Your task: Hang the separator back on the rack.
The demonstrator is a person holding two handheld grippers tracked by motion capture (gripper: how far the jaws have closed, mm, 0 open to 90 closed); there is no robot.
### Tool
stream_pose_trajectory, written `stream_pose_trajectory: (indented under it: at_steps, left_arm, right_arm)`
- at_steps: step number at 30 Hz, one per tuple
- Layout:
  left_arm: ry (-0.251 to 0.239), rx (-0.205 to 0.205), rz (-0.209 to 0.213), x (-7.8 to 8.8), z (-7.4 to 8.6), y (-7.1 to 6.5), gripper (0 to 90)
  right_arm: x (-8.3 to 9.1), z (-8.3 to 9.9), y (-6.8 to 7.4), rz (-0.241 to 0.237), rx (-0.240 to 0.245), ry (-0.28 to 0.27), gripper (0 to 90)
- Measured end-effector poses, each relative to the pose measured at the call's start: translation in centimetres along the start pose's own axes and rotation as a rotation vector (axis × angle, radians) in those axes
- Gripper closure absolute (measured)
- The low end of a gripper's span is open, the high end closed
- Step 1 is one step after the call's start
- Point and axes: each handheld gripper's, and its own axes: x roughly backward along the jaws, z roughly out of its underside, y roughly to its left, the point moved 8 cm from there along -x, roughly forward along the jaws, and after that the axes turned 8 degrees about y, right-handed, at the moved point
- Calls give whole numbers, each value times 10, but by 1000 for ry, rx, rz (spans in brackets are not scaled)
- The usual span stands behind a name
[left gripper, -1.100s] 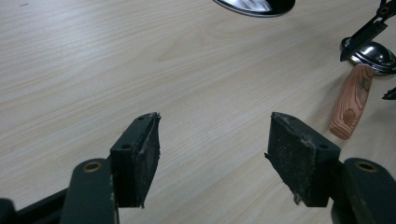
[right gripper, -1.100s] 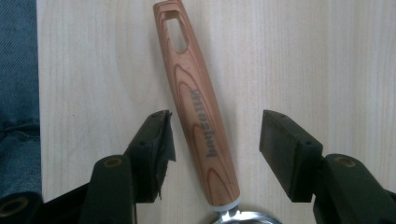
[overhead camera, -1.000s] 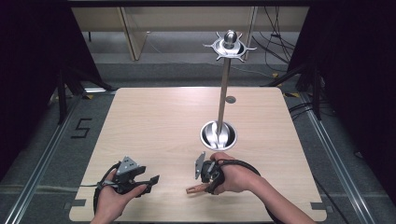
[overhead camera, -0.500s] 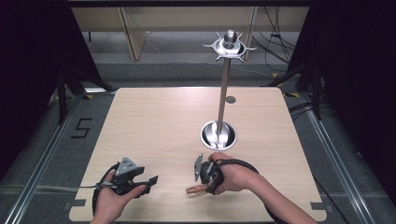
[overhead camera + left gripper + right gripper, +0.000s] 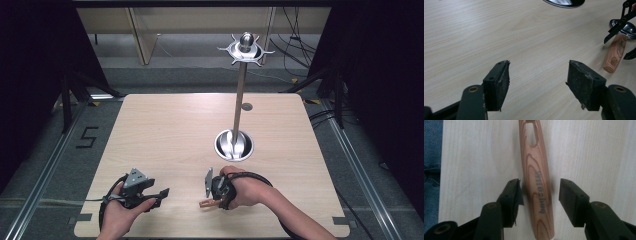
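Note:
A utensil with a striped wooden handle (image 5: 536,177) lies flat on the light wooden table (image 5: 165,130) near the front edge. The handle has a slot at its far end. My right gripper (image 5: 539,187) points down over it, its jaws on either side of the handle with a narrow gap on each side. They have just been closing and stand open. In the high view the handle (image 5: 205,203) pokes out beside the right gripper (image 5: 210,196). My left gripper (image 5: 162,192) rests to the left, open and empty (image 5: 537,75). It looks toward the handle (image 5: 615,53) and the utensil's metal head (image 5: 627,27).
A tall metal stand (image 5: 240,100) rises from a round shiny base (image 5: 234,145) behind the right hand, with a ring of hooks at its top (image 5: 245,48). A small grey disc (image 5: 246,106) lies farther back. Blue cloth (image 5: 432,182) shows past the table's edge.

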Motion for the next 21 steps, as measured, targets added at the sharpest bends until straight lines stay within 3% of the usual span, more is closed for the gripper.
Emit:
stream_pose_trajectory:
  at_steps: [4,6,8,12,14,16,17,18,20,21]
  left_arm:
    - [-4,14,-3,-1,0,0,335]
    - [-3,15,-4,-1,0,0,334]
    - [2,-4,0,0,0,0,334]
    - [0,16,-4,-1,0,0,334]
    - [2,6,2,0,1,0,334]
    - [3,5,2,0,1,0,334]
    - [4,5,2,0,1,0,334]
    - [4,4,2,0,1,0,335]
    - [-1,6,0,0,0,0,334]
    - [0,5,0,0,0,0,334]
  right_arm:
    - [-2,0,3,-24,-4,8,581]
    - [-3,0,1,-18,29,10,606]
    - [-3,-2,2,-16,21,1,644]
    - [-3,-2,2,-8,6,-4,675]
    - [-2,-3,2,-12,-26,-25,682]
    - [0,-6,-4,17,23,-87,683]
    - [2,-5,-4,23,10,-96,683]
    - [5,-2,-2,14,-48,-83,683]
    - [9,-1,-7,41,-38,-140,684]
    - [12,1,-7,46,-61,-154,684]
